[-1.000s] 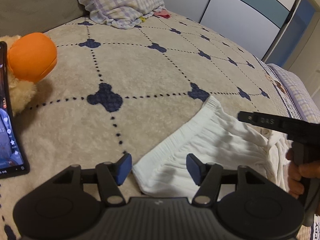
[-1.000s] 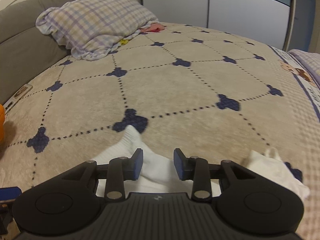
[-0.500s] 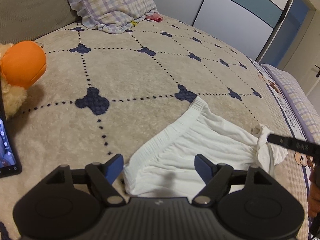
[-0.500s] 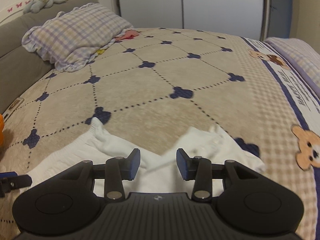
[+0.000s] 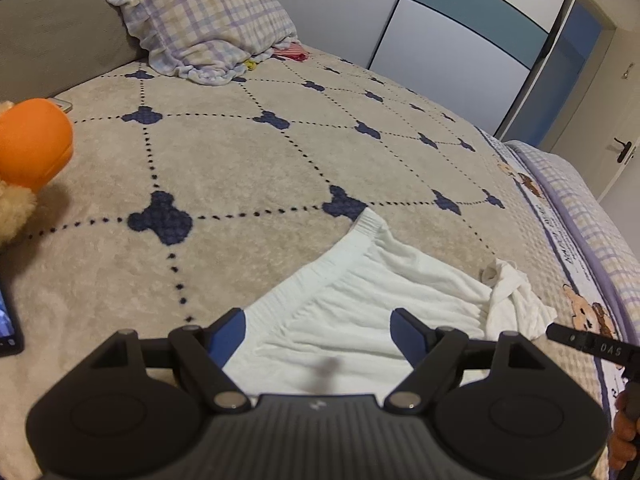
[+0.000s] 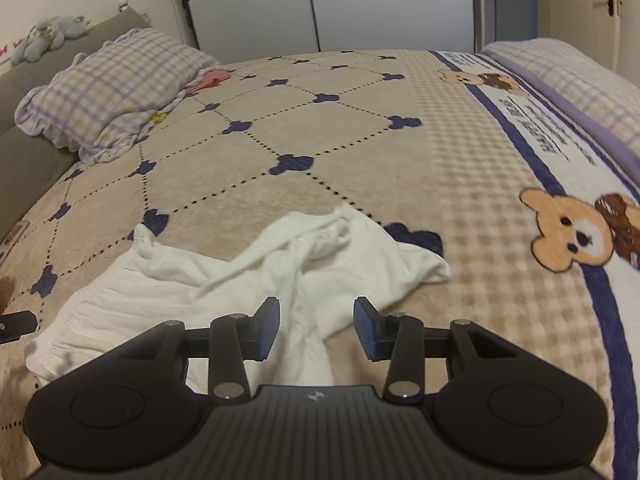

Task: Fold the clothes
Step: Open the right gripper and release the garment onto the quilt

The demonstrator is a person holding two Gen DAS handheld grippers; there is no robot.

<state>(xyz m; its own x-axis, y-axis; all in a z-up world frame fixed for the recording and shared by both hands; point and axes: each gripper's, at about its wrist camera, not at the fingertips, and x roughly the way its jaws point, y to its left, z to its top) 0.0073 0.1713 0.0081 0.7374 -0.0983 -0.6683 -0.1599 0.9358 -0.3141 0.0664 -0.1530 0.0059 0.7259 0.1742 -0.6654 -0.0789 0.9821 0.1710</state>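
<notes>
Garment: white gathered cotton garment (image 6: 168, 280), soft, light; pinch its elastic edge.
Left gripper (image 5: 320, 330): fingers released.
Right gripper (image 6: 316, 330): fingers released.

Left tool (image 5: 318, 330): matte black ribbed body, two round discs at its sides, silver pivot screws, blue pads (image 5: 404, 334). Right tool (image 6: 316, 328) looks the same, with blue ribbed pads (image 6: 268, 328); from the left view its finger reads "DAS" in pale letters.
</notes>
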